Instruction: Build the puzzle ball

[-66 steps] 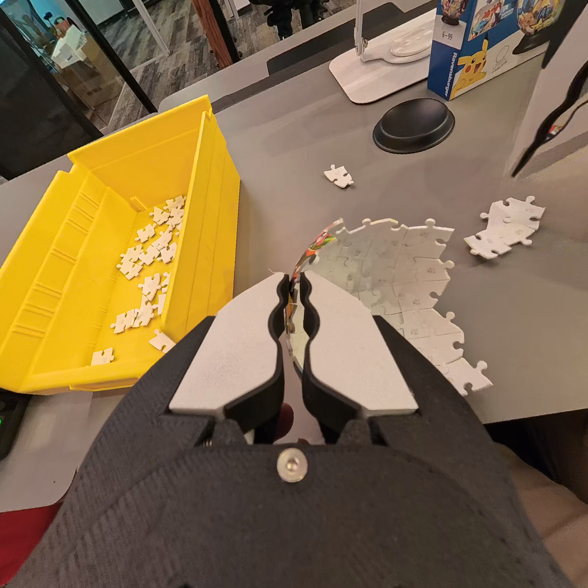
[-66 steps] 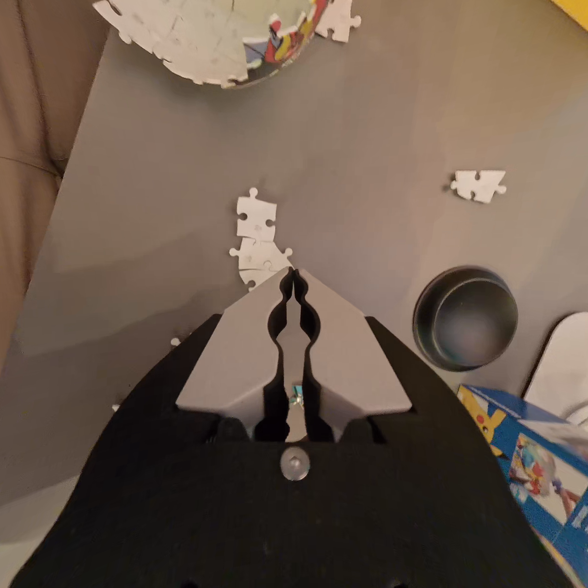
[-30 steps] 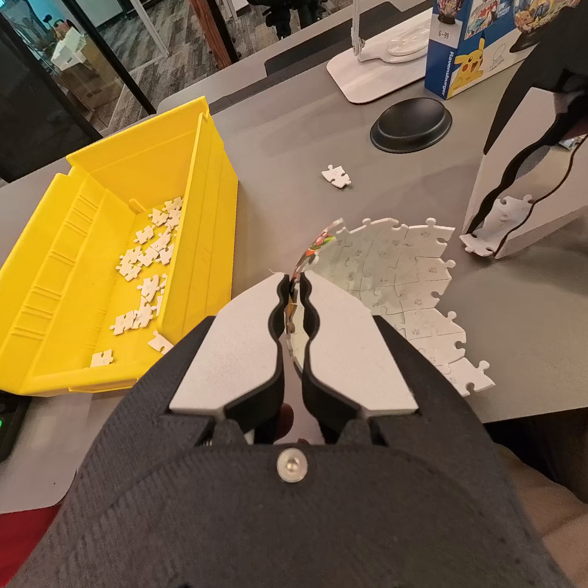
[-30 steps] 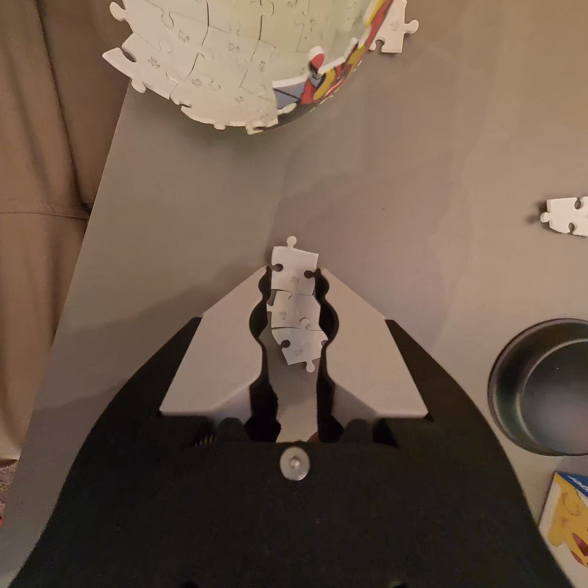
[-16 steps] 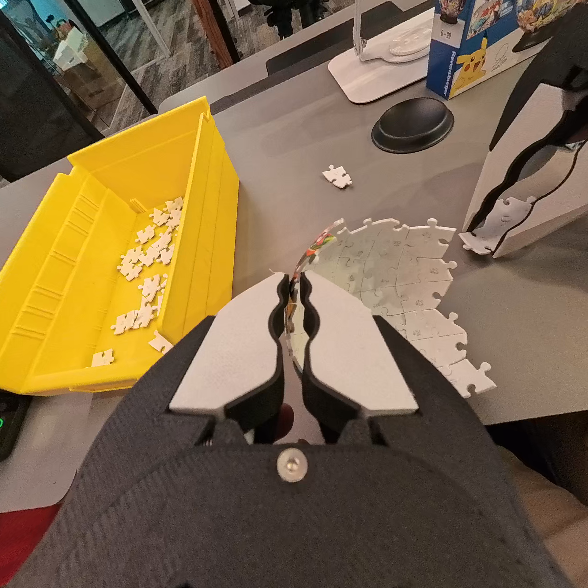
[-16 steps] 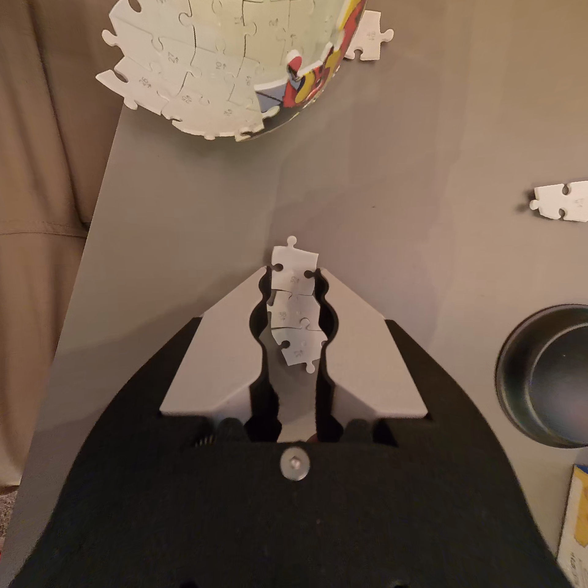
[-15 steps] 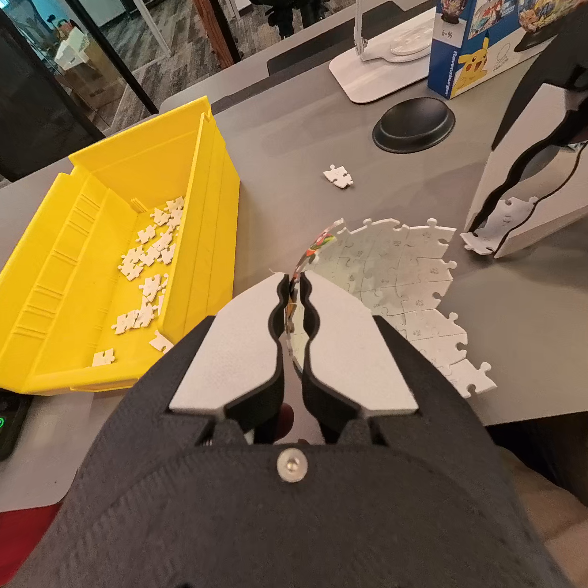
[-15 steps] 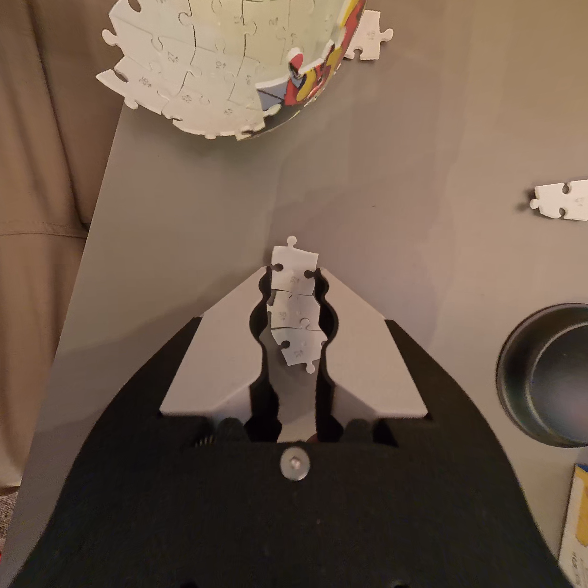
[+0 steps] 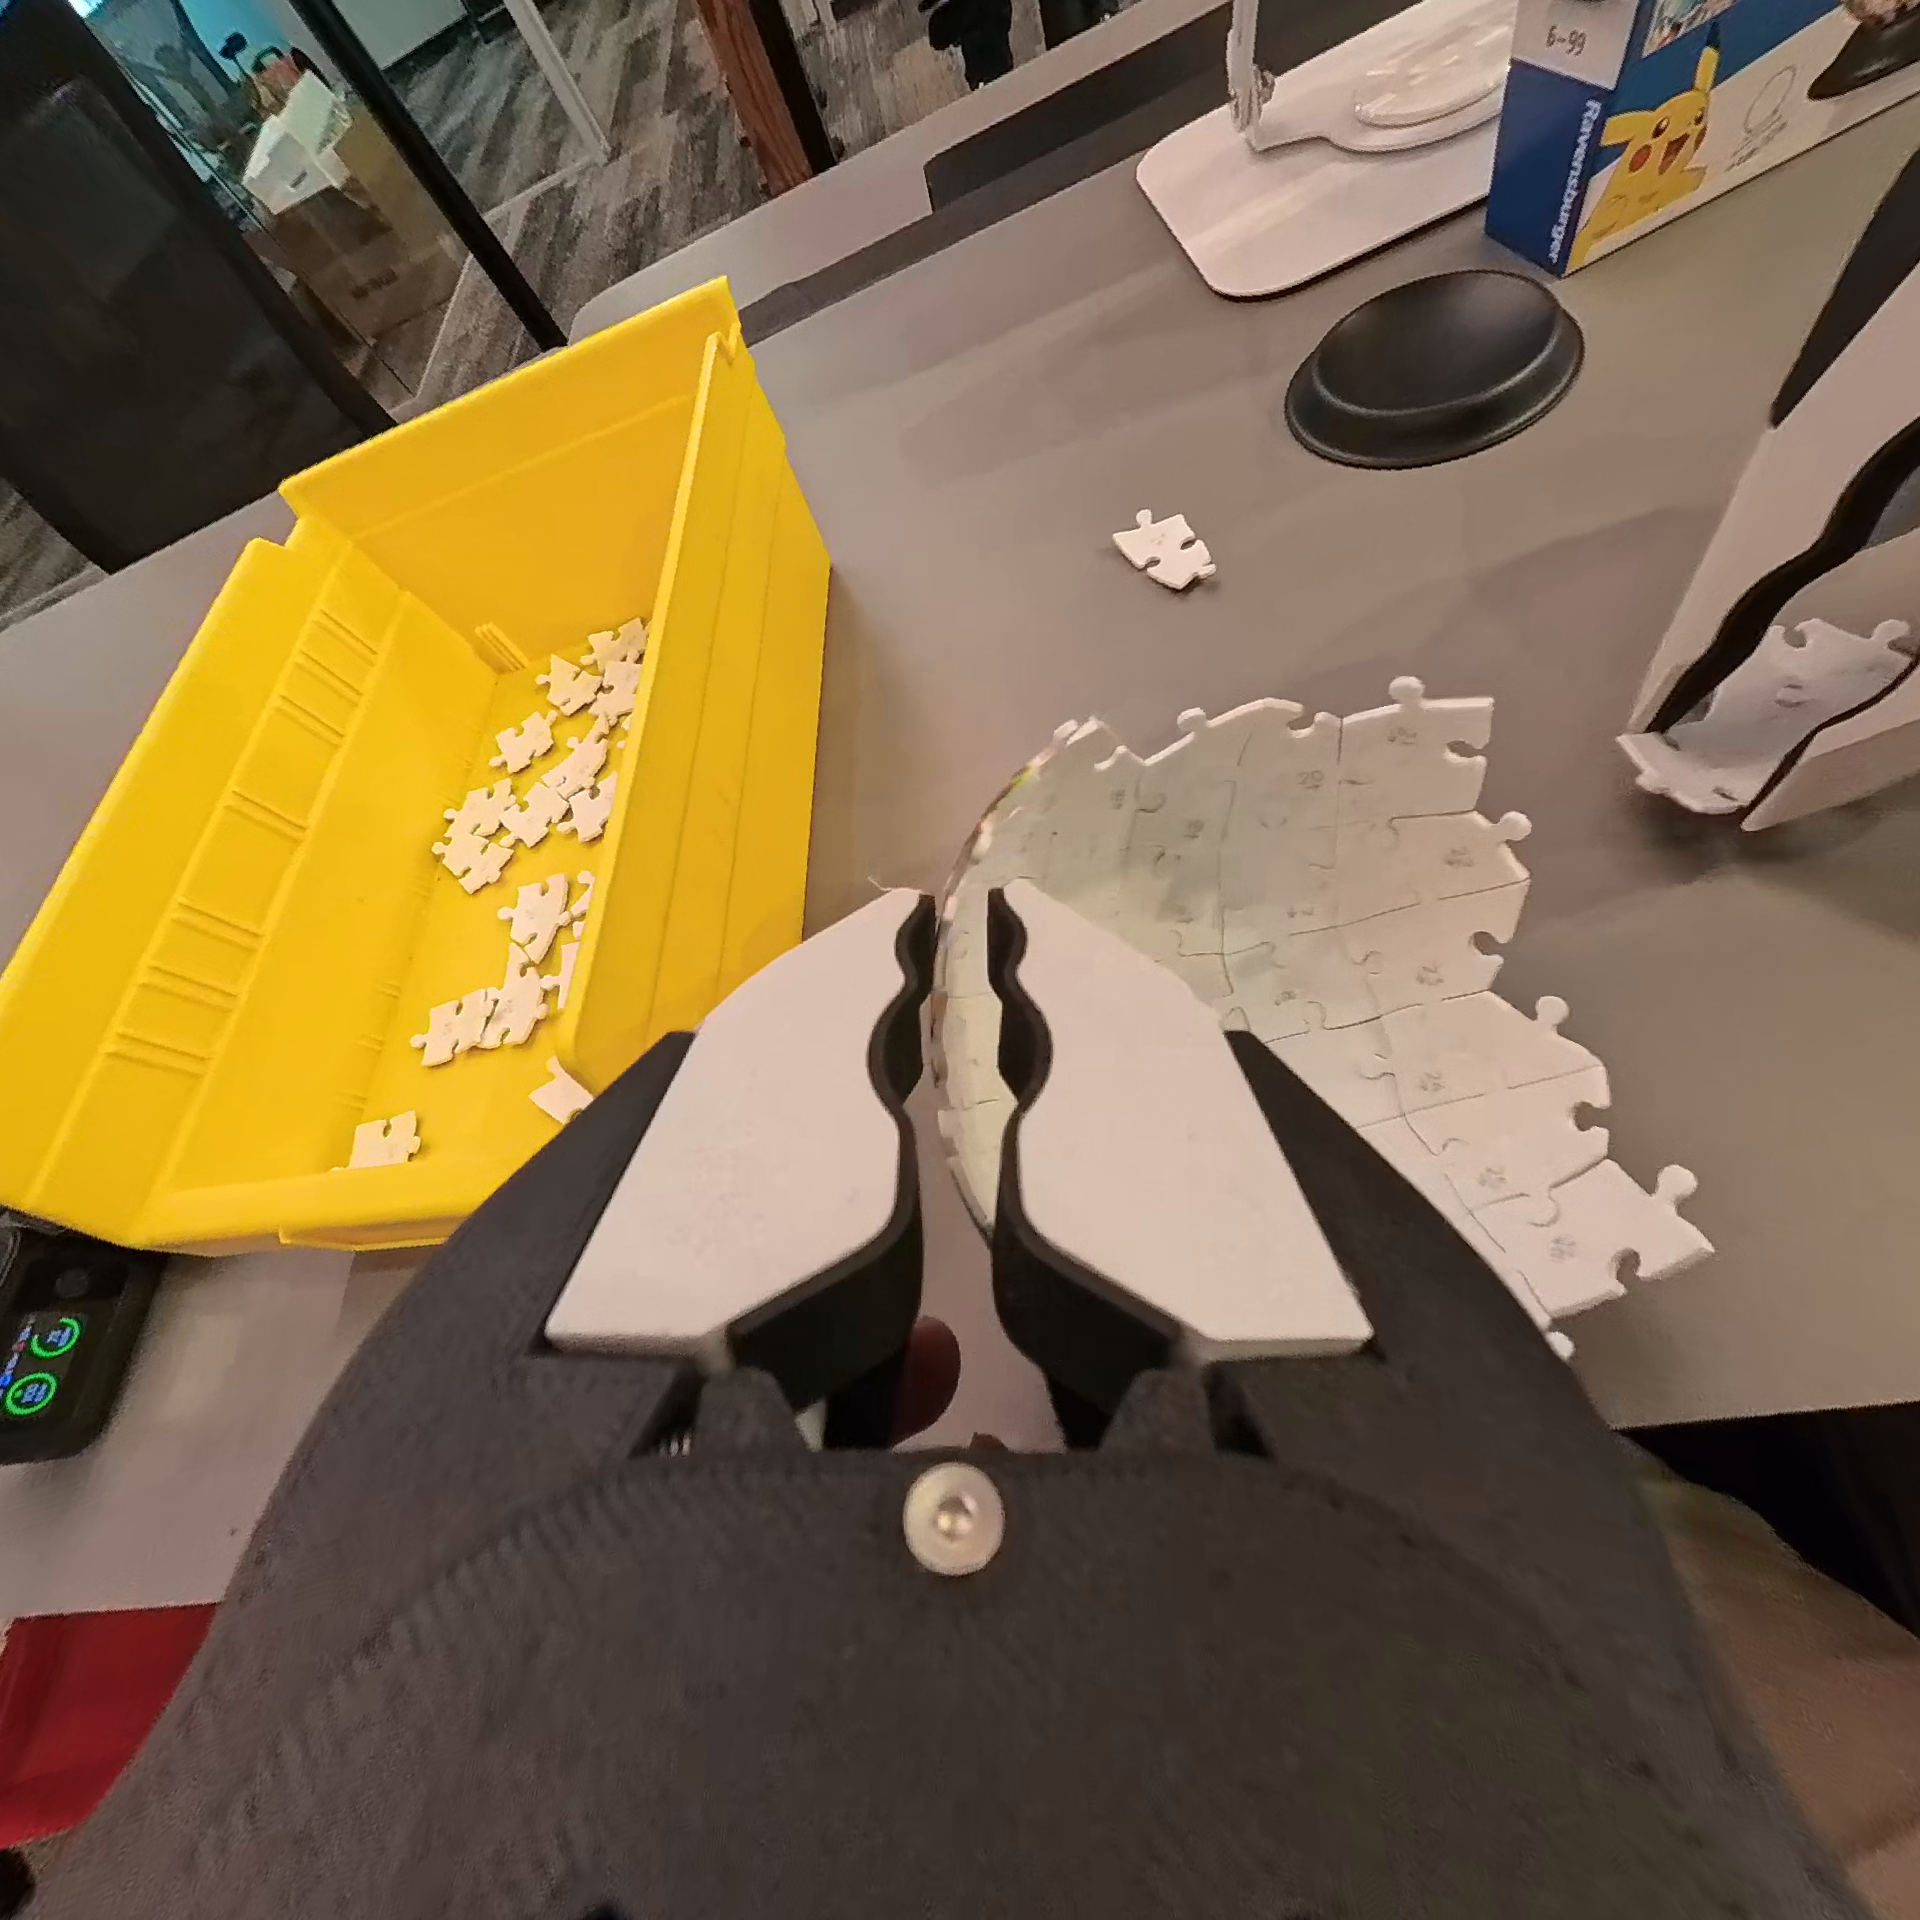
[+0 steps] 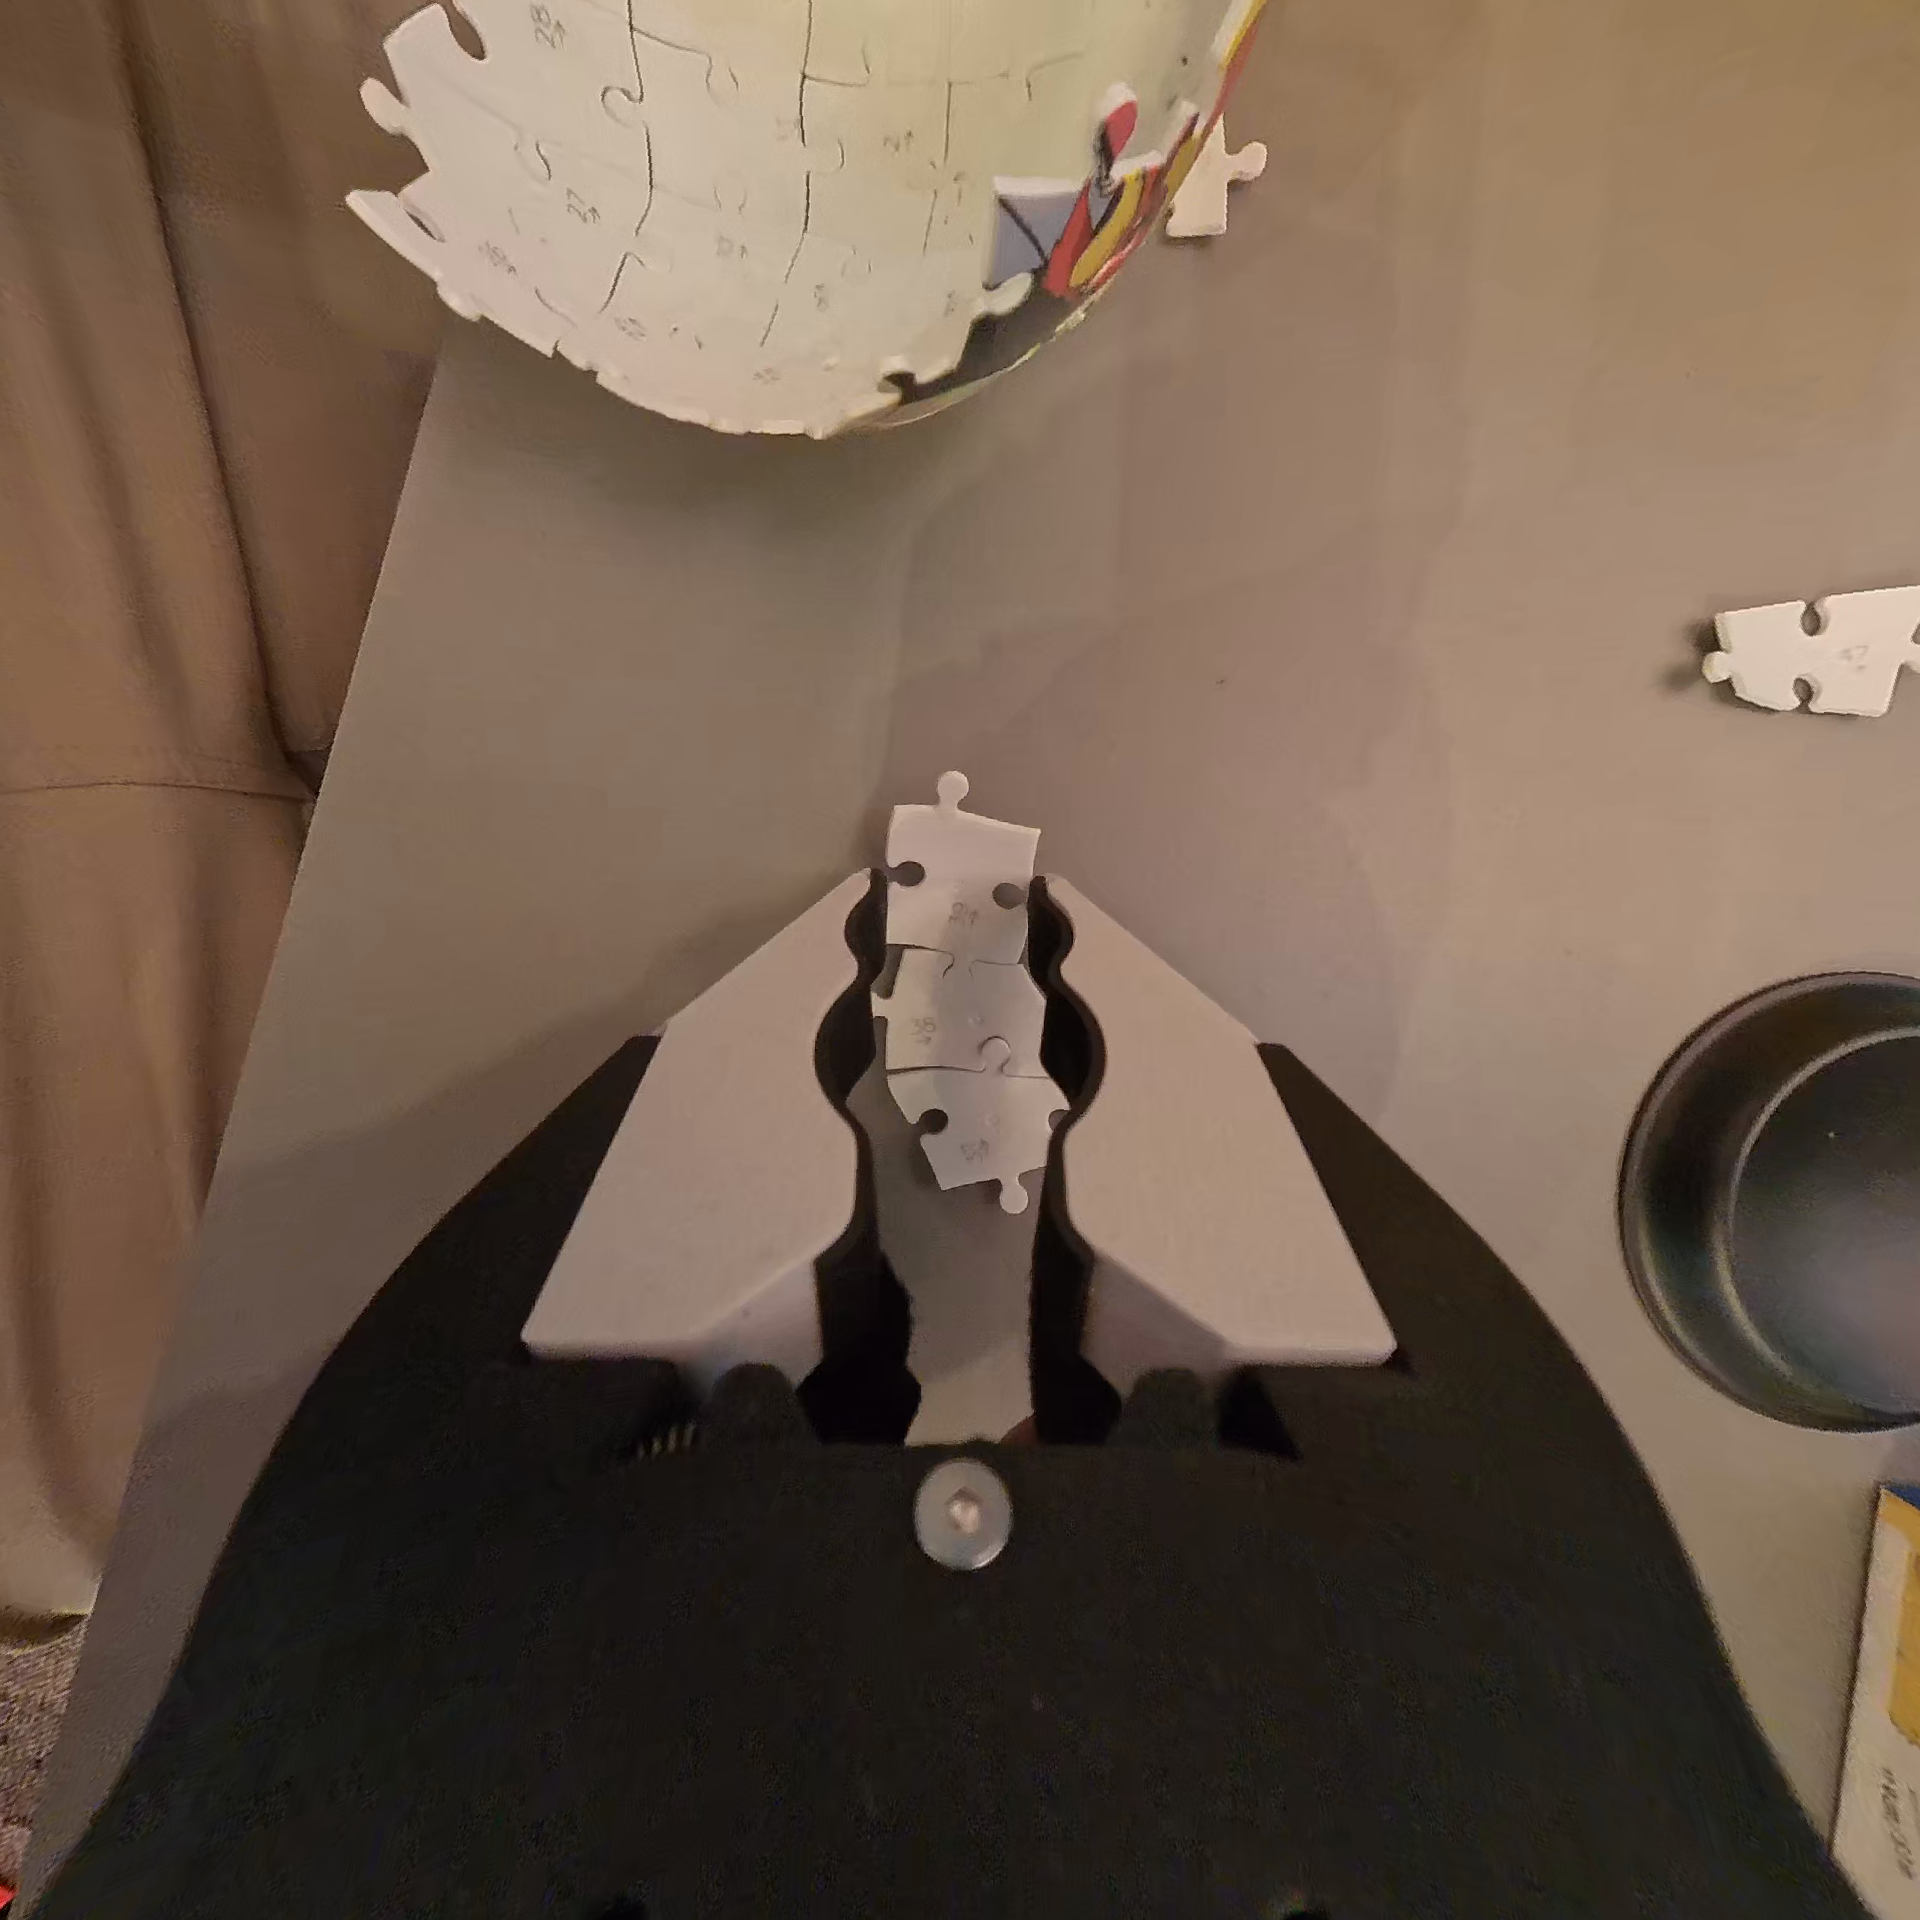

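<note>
Left gripper (image 9: 961,909) over grey table (image 9: 1039,447) (glass-walled office behind).

office | glass partitions (image 9: 343,208) | patterned carpet (image 9: 644,135) | grey desk (image 9: 1039,436)

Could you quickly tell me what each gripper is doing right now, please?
Left gripper: shut on the rim of the half-built puzzle ball.
Right gripper: shut on the strip of three joined pieces, lifted off the table.
</note>
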Motion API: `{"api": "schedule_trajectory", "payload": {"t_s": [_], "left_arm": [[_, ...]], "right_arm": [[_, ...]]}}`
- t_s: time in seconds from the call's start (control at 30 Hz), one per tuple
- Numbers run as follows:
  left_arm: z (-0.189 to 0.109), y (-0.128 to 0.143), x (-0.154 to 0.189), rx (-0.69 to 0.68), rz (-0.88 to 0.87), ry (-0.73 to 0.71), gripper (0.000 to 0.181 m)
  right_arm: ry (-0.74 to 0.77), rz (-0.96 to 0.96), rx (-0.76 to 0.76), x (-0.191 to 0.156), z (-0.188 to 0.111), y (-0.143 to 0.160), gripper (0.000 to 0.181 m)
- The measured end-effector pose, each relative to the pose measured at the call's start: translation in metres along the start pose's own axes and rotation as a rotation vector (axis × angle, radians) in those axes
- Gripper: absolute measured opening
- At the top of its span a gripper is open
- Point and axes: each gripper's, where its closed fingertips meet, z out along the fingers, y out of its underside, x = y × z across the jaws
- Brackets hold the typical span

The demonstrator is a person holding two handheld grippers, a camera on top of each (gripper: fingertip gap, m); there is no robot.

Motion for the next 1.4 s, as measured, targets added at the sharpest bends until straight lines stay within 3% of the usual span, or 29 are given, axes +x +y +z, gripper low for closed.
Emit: {"api": "schedule_trajectory", "payload": {"t_s": [0.83,1.23,1.4], "left_arm": [[0.022,0.042,-0.022,-0.186,-0.052,-0.039,0.015],[0.000,0.030,-0.025,-0.179,-0.107,-0.022,0.034],[-0.032,-0.001,-0.025,-0.086,-0.098,-0.050,0.042]], "right_arm": [[-0.041,0.086,0.089,-0.004,-0.007,-0.004,0.026],[-0.023,0.116,0.135,-0.008,-0.006,-0.007,0.026],[-0.014,0.217,0.209,-0.001,-0.013,-0.013,0.026]]}}
